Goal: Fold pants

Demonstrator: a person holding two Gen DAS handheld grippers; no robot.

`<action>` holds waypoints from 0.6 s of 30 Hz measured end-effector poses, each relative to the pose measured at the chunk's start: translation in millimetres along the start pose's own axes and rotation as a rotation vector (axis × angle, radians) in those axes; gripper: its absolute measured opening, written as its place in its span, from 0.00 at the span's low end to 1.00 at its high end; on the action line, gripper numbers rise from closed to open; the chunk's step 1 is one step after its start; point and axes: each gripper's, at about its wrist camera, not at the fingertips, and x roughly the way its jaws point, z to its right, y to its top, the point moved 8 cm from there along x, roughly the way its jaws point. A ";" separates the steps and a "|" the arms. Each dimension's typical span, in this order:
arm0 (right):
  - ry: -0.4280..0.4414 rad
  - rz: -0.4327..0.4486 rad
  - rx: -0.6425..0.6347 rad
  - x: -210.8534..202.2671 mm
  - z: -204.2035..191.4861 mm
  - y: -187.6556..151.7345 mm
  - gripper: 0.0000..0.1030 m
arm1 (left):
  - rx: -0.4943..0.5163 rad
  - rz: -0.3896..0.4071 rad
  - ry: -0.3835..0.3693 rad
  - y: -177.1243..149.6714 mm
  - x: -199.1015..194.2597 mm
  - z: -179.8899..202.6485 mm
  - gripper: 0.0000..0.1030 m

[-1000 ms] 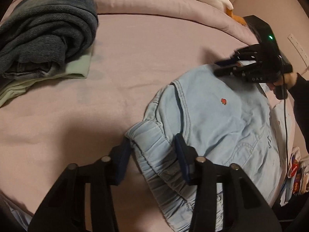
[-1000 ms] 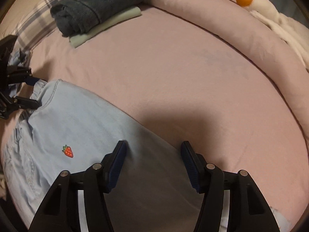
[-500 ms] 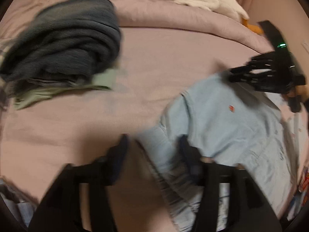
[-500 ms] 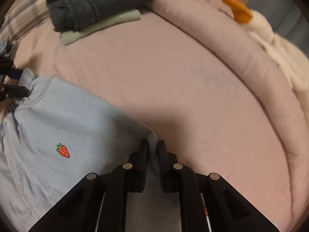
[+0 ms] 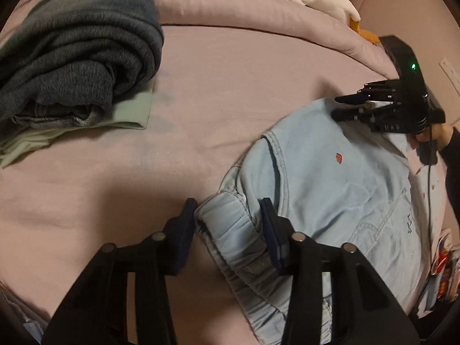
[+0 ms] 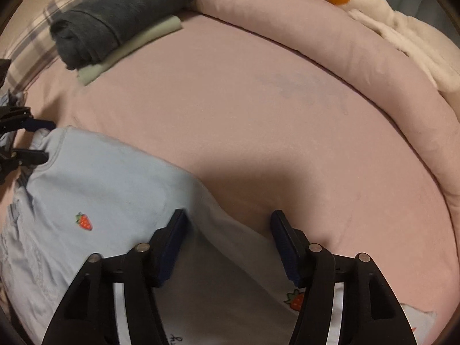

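Observation:
Light blue pants [image 5: 325, 184] with a small strawberry patch lie folded on the pink bed. My left gripper [image 5: 227, 227] is open, its fingers on either side of the gathered elastic waistband [image 5: 230, 230]. My right gripper [image 6: 228, 238] is open over the far edge of the pants [image 6: 109, 189], with fabric between its fingers. The right gripper also shows in the left wrist view [image 5: 342, 106], open at the pants' far end. The left gripper shows at the left edge of the right wrist view [image 6: 37, 141].
A folded dark blue garment [image 5: 77, 49] lies on a pale green one [image 5: 129, 109] at the back left. A white plush goose [image 6: 396, 26] lies on the rolled pink duvet [image 6: 330, 51] at the back. Printed cloth [image 5: 442, 267] lies at the right edge.
My right gripper, shut on the pants' edge half a second ago, has opened again. My left gripper stays open around the waistband, after a brief shift of the view.

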 end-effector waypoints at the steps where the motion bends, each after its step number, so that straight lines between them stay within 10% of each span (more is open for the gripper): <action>1: 0.008 0.000 -0.016 -3.1 -3.3 -0.4 0.23 | 0.018 0.007 0.022 -0.6 -2.8 3.7 0.36; 5: -0.061 0.027 -0.080 -22.0 -18.0 -10.0 0.09 | 0.049 0.042 0.088 -1.7 -17.6 11.6 0.31; 18: -0.132 0.276 -0.038 -145.9 -43.8 -51.5 0.09 | 0.082 0.273 0.129 -34.1 -111.0 62.1 0.30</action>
